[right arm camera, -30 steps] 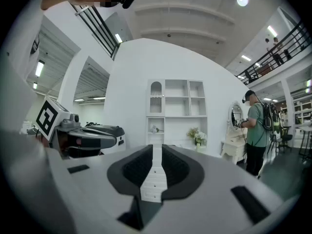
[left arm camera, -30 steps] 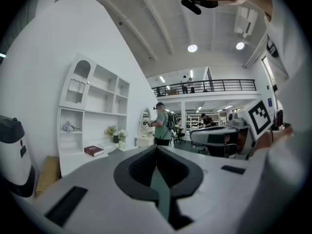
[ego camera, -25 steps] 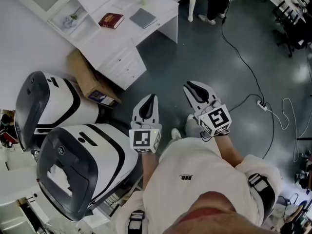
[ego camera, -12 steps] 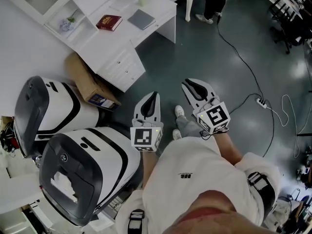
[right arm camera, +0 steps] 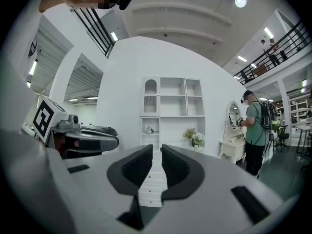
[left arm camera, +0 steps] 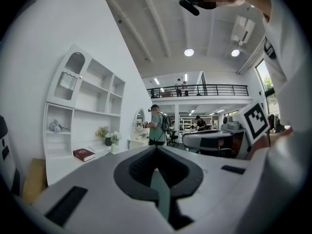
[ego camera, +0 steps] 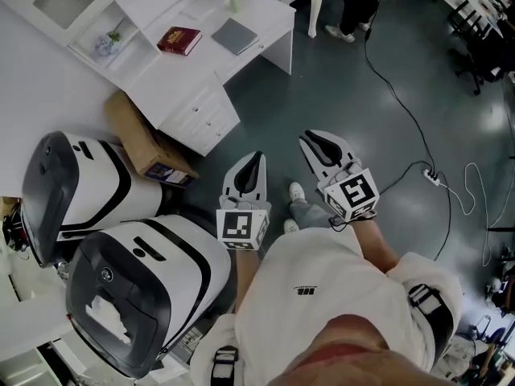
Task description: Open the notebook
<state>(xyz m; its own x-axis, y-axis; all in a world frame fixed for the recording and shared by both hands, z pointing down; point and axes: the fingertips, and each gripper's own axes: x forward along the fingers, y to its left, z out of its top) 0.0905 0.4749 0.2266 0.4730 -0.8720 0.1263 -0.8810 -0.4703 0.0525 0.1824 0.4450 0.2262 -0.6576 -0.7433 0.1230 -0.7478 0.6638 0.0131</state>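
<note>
While you hold both grippers near level ahead | left gripper [ego camera: 255,158] jaws pressed together, right gripper [ego camera: 308,140] jaws slightly spread, empty | notebook [ego camera: 236,35] closed, flat on white desk [ego camera: 269,10], well apart; long axis unclear

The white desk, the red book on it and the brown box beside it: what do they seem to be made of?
Desk: probably painted wood or board, smooth matte finish, the same even white on top and drawer fronts.
Red book: seemingly a hardcover, thick with a stiff dark red cover; cloth or coated paper, I cannot tell.
Brown box: looks like plain cardboard, dull tan, flat faces.
</note>
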